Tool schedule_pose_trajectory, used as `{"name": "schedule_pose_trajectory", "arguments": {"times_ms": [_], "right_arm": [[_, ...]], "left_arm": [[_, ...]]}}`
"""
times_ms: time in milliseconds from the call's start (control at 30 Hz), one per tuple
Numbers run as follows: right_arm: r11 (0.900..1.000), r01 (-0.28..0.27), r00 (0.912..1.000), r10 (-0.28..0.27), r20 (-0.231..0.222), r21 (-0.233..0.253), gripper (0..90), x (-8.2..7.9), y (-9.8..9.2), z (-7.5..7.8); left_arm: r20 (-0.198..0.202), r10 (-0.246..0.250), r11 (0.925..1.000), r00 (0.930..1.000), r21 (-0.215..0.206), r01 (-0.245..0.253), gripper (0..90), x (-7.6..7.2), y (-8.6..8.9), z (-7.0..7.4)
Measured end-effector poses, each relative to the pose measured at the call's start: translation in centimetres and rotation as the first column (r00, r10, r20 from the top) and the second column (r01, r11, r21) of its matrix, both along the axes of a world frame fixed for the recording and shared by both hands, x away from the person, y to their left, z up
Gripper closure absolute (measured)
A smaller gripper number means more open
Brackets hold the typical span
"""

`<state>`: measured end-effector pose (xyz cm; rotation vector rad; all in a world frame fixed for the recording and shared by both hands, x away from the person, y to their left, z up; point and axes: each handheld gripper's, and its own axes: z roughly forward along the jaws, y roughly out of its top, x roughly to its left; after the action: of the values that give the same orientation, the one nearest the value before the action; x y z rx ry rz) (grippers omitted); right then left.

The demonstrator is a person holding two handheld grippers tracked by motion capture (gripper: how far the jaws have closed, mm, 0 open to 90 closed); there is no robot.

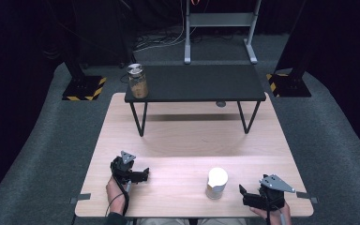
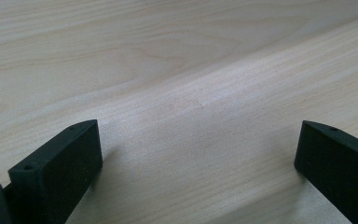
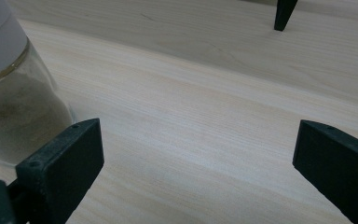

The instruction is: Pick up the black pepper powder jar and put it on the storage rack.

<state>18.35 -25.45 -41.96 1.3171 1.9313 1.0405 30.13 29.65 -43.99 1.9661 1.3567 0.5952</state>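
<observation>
The white-lidded jar (image 1: 216, 183) stands upright on the wooden surface (image 1: 192, 140) near its front edge, just left of the right gripper (image 1: 244, 193), whose jaws are spread wide with nothing between them; in the right gripper view the jar (image 3: 14, 102) sits beside the left jaw, apart from it. The left gripper (image 1: 143, 175) rests low on the surface well left of the jar, jaws also wide apart over bare wood. A second jar (image 1: 138, 80) stands on the black shelf (image 1: 197, 84) at the back.

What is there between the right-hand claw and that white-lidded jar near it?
Nothing: in the high view, bare wooden table separates the right gripper from the white-lidded jar. In the right gripper view the jar sits just beyond the left jaw, jaws apart.
</observation>
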Motion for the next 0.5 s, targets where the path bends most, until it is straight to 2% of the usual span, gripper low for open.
{"name": "schedule_pose_trajectory", "arguments": {"times_ms": [500], "right_arm": [[0.999, 0.019, 0.9998, -0.019, -0.005, -0.033, 0.6, -0.4, 1.3, 0.8]], "left_arm": [[0.0, 0.015, 0.9999, 0.9999, -0.002, -0.015, 0.1, -0.1, -0.1, 0.0]]}}
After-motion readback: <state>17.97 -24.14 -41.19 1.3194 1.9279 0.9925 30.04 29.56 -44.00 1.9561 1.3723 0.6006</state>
